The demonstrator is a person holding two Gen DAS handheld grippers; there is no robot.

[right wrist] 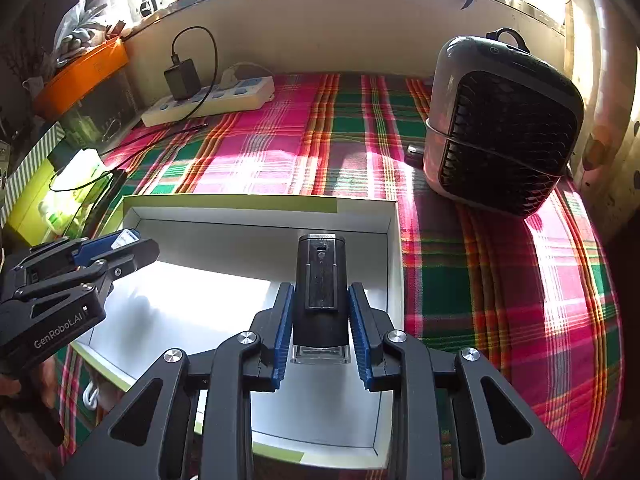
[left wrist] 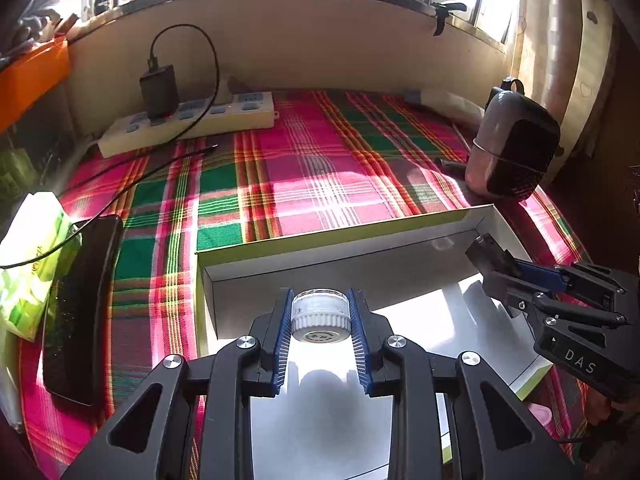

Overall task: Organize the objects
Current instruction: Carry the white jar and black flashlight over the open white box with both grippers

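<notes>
1. We hold two things at once. In the left wrist view, the left hand-held gripper (left wrist: 320,316) is clamped on a small white ribbed-cap jar (left wrist: 320,314), lower centre of the frame, its blue pads pressing on both sides.
2. In the right wrist view, the right hand-held gripper (right wrist: 320,316) grasps a black cylindrical device (right wrist: 320,288) with a clear base, also lower centre of the frame.
3. Both held things hang over the open white box (right wrist: 394,240) with the green outer edge, which sits on the plaid cloth (right wrist: 480,280) covering the worktop. We cannot tell whether either touches the box floor.
4. As far as we can see, the box interior is bare: only sunlight and the grippers' shadows lie on it. We judge the task as barely begun, with nothing yet set down inside.
5. What looks left: lowering the jar and the black device into the box and letting them go.
6. Other things sit outside the box: a small fan-like appliance (right wrist: 504,128) at the right of the right wrist frame, and a power strip (left wrist: 188,124) with a black charger (left wrist: 159,90) at the upper left, a dark flat device (left wrist: 80,304) and a green-and-white packet (left wrist: 32,256) at the left of the left wrist frame. Whether any belong in the box we cannot say.
</notes>
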